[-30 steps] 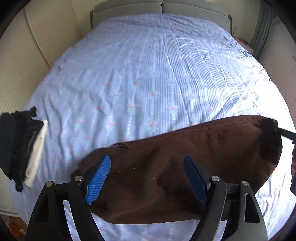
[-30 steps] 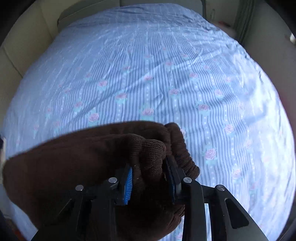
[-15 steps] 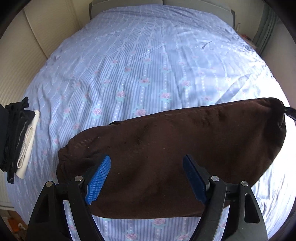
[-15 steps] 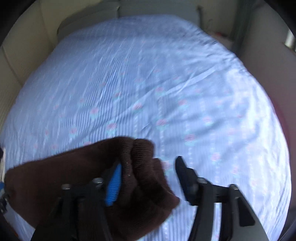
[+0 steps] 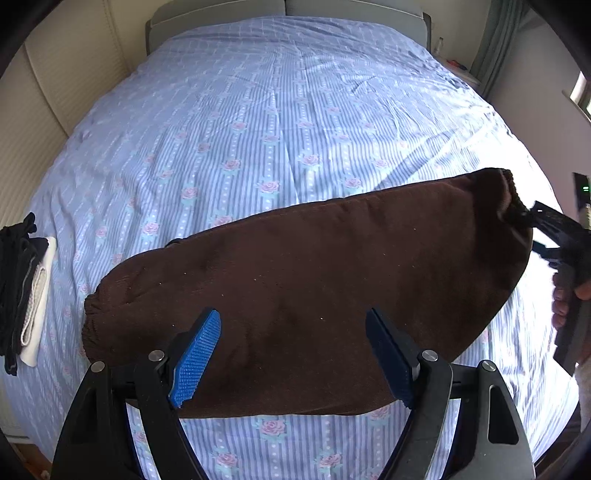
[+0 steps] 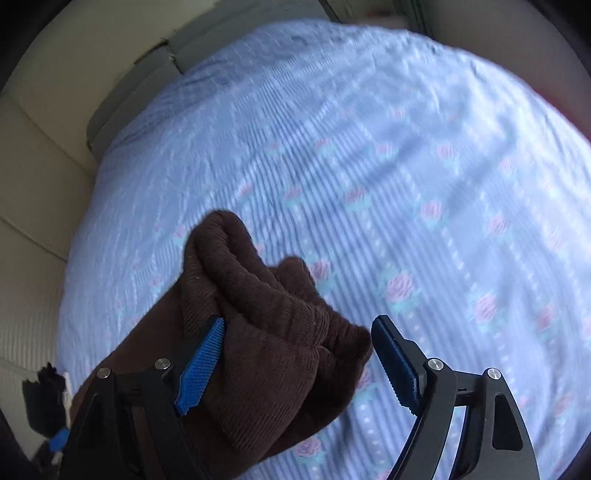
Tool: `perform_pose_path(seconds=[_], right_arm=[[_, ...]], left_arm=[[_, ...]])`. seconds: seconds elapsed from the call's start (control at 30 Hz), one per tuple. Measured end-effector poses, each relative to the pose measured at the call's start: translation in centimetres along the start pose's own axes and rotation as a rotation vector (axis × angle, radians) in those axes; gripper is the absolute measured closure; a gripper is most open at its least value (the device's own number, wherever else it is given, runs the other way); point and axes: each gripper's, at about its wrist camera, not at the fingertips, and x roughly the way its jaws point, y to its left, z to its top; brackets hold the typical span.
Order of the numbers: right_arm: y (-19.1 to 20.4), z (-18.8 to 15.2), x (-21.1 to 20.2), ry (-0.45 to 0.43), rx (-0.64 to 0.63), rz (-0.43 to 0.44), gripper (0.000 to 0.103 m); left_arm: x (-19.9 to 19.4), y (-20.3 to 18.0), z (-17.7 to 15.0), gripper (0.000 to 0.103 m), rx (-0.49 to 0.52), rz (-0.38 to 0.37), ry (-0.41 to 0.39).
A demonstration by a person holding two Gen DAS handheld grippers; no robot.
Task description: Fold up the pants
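Observation:
Dark brown pants (image 5: 303, 291) lie folded lengthwise across the near part of the bed, cuffs at the left, gathered waistband at the right. My left gripper (image 5: 295, 354) is open and empty just above their near edge. My right gripper (image 6: 299, 354) is open; the bunched brown waistband (image 6: 266, 306) lies between its jaws against the left pad, no longer clamped. The right gripper also shows at the right edge of the left wrist view (image 5: 554, 236), at the waistband end.
The bed has a blue striped sheet (image 5: 280, 122) with pink roses. A small stack of folded black and white clothes (image 5: 26, 291) lies at the bed's left edge. A grey headboard (image 5: 288, 9) is at the far end and beige walls stand to the left.
My right gripper has opened and let go of the waistband, then tilted. The pants have dropped and spread flat on the bed. The left gripper has stayed open above them.

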Motion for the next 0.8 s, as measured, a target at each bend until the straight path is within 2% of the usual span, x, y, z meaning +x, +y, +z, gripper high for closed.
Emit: perform_pose_path(seconds=[0.1,0.17,0.2,0.27,0.33,0.4,0.43,0.5,0.53,0.6,0.63,0.8], right_arm=[[-1.1,-0.4,1.8,0.032,0.059,-0.008,0.021],[-2.5,-0.8,3.1,0.075,0.142,0.057,0.025],[-2.9,-1.0,3.3,0.077,0.157,0.062,0.029],[-3.6,-1.1,3.3,0.083,0.178,0.064,0.055],[-4.7,-1.3,2.2,0.082,0.247,0.139,0.07],[-4.7,-1.8,-0.2,0.038,0.256,0.161,0.072],[-4.5,-2.1,-1.5,0.016,0.236,0.146,0.072],[-3.8,-3.1,-4.5,-0.042,0.178,0.091,0.072],[-3.6,-3.4,-5.5,-0.058,0.168,0.074,0.072],[-3.6,-3.9,-7.4,-0.092,0.158,0.058,0.072],[-3.7,-4.0,-8.2,-0.104,0.154,0.046,0.072],[-3.7,-4.1,-10.4,-0.11,0.124,0.028,0.072]], left_arm=[[-0.3,-0.7,-0.2,0.022,0.014,-0.02,-0.018],[-0.4,-1.5,-0.3,0.022,0.042,-0.028,-0.029],[-0.3,-2.1,-0.3,0.022,0.059,-0.037,-0.033],[-0.1,-3.2,-0.2,0.023,0.069,-0.073,-0.037],[0.3,-4.0,0.0,0.026,0.056,-0.117,-0.028],[0.7,-4.3,0.1,0.03,0.023,-0.176,-0.01],[1.2,-4.5,0.1,0.033,-0.006,-0.219,0.003],[2.2,-4.8,-0.1,0.036,-0.036,-0.265,0.036],[3.1,-5.1,-0.4,0.04,-0.049,-0.278,0.07],[4.7,-5.8,-1.2,0.048,-0.051,-0.287,0.13],[5.2,-6.2,-1.8,0.048,-0.044,-0.289,0.148],[7.0,-8.2,-2.8,0.047,0.032,-0.223,0.152]])
